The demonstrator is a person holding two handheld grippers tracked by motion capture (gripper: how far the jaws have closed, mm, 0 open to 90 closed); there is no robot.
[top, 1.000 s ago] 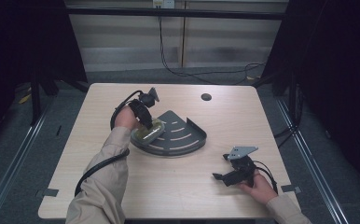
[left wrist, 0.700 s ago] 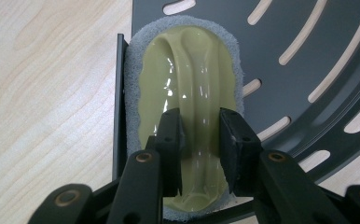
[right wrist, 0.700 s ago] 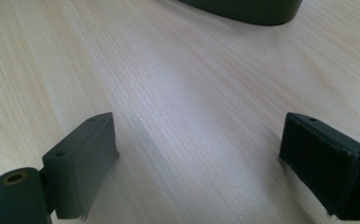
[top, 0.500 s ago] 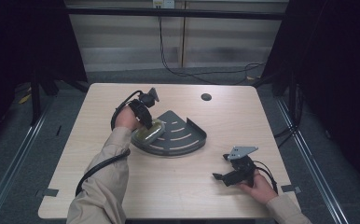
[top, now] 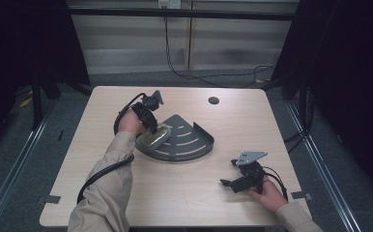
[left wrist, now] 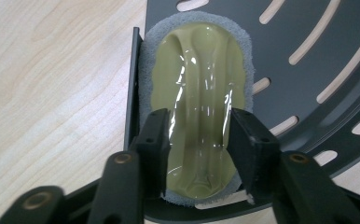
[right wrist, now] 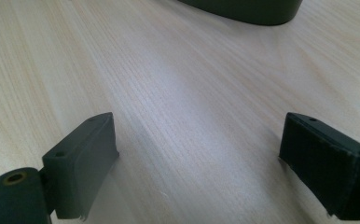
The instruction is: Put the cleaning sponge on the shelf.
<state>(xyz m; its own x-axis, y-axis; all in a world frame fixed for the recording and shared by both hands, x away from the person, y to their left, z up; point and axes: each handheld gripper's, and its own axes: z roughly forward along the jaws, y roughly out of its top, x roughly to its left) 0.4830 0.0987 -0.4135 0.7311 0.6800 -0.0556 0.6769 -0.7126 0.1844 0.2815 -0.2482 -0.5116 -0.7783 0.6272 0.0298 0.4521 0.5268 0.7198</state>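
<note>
A yellow-green scrub pad [left wrist: 201, 70] with a grey foam base and clear wrap lies at the left edge of a dark grey slotted corner tray [left wrist: 308, 28]. My left gripper [left wrist: 199, 140] points down over it. Its jaws have just been opening and now stand either side of the pad's raised middle ridge, slightly off it. In the high view the left gripper [top: 150, 126] sits over the pad [top: 158, 137] on the tray [top: 189, 142]. My right gripper [top: 228, 182] rests low at the table's front right, open with bare wood between its jaws [right wrist: 199, 140].
A small black round disc [top: 213, 100] lies on the table behind the tray. The tray's curved rim [right wrist: 243, 9] lies ahead of the right gripper. Cables trail from both grippers across the light wooden tabletop [top: 199, 203].
</note>
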